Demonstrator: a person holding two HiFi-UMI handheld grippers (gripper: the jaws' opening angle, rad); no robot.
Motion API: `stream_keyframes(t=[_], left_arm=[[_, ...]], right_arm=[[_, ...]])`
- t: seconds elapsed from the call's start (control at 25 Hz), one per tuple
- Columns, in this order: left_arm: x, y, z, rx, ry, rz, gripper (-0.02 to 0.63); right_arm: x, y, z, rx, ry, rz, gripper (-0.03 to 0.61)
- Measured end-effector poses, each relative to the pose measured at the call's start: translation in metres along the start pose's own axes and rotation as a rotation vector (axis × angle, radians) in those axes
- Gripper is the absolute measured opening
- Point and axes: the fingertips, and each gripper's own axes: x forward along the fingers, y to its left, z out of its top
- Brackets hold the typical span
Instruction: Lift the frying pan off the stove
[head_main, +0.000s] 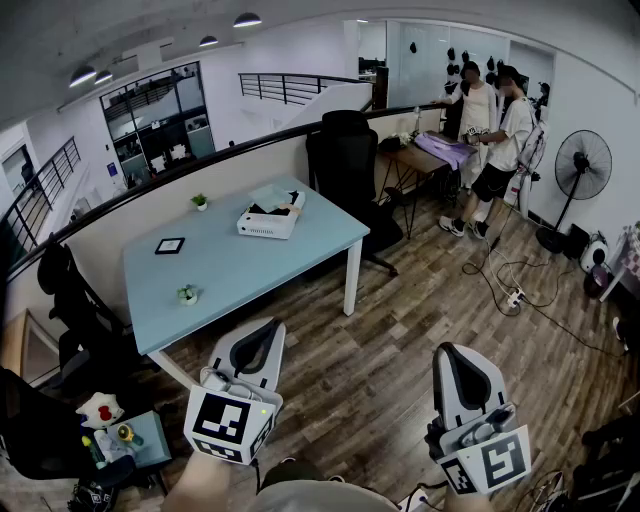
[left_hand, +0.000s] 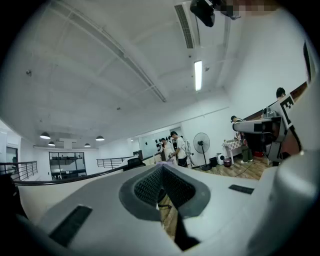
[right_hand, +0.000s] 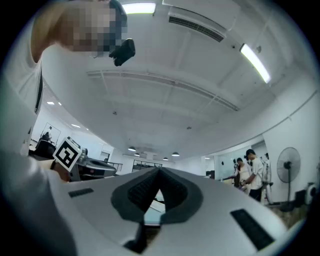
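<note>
No frying pan or stove shows in any view. In the head view my left gripper and right gripper are held low in front of me, above the wooden floor, pointing away. Both are shut, with nothing between the tips. The left gripper view looks upward along the shut left gripper towards the ceiling and far wall. The right gripper view does the same over the shut right gripper. Each gripper's marker cube sits near the bottom of the head view.
A light blue table stands ahead with a white box, a small dark tablet and two little plants. A black office chair is behind it. Two people stand at the far right near a fan. Cables lie on the floor.
</note>
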Motion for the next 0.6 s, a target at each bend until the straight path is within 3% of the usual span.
stream_keyframes(t=[0.28, 0.56, 0.6], left_arm=[[0.005, 0.0, -0.001, 0.01, 0.004, 0.003, -0.003], [0.016, -0.002, -0.002, -0.055, -0.015, 0.011, -0.003], [0.02, 0.0, -0.003, -0.052, -0.011, 0.012, 0.062]], right_arm=[[0.002, -0.005, -0.005, -0.007, 0.005, -0.019, 0.003], [0.006, -0.012, -0.01, 0.018, -0.021, -0.029, 0.004], [0.009, -0.014, -0.012, 0.016, -0.024, -0.042, 0.003]])
